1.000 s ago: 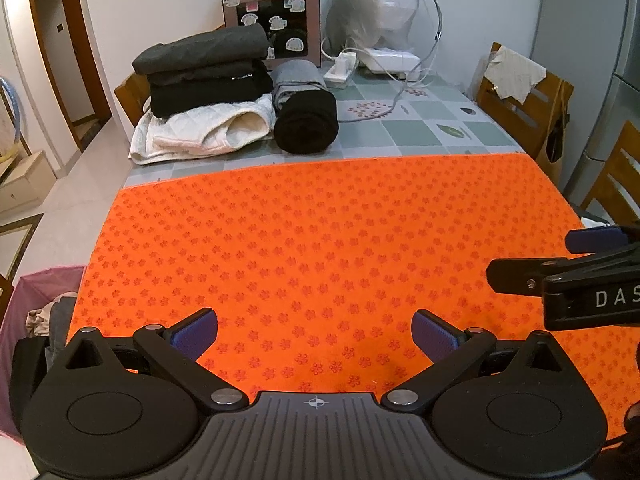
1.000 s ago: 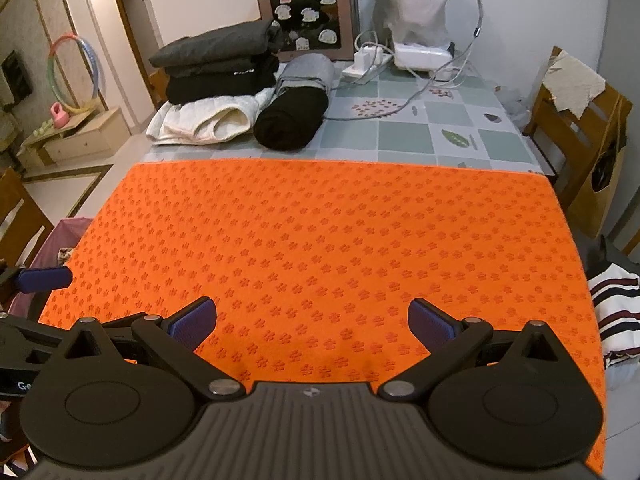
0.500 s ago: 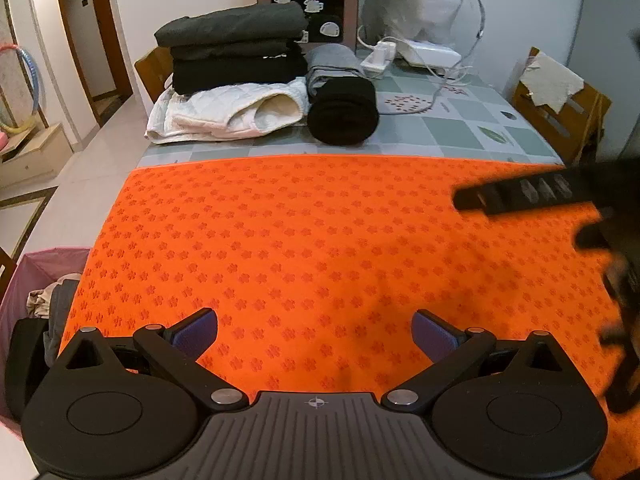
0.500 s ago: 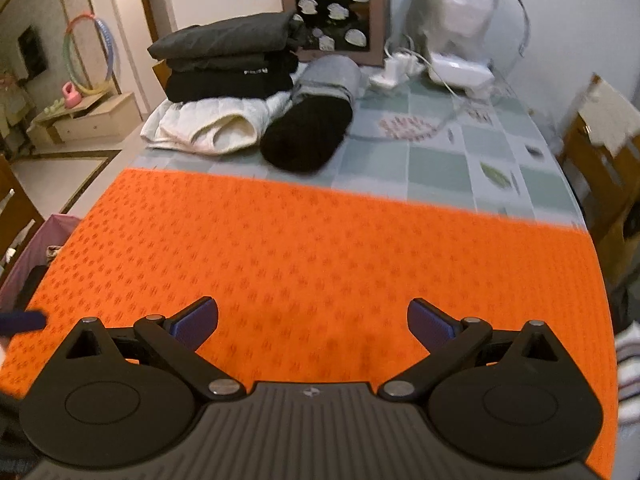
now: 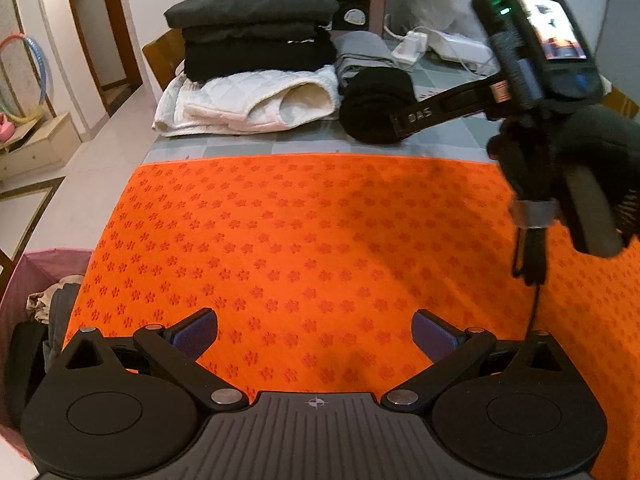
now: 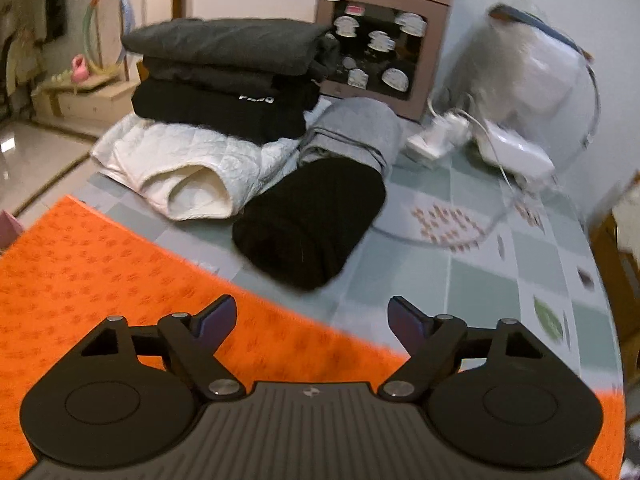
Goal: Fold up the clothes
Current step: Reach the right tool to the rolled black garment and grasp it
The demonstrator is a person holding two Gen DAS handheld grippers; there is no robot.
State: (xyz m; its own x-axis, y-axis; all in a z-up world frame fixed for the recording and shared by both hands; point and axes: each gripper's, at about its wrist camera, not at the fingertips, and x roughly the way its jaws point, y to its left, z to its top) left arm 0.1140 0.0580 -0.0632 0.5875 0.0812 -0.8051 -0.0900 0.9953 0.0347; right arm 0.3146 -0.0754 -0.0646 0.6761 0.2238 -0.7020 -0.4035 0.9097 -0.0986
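Here right tool [image 6: 310, 318] spread wide, empty, near black roll [image 6: 310, 222].

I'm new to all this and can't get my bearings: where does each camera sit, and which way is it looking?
Left wrist view: sits on the left gripper, looking over the orange mat to the folded clothes stack; its open fingers, the right gripper and a gloved hand show.
Right wrist view: sits on the right gripper, near the black rolled garment; only its open fingers show.
Both share mat, stack and roll.
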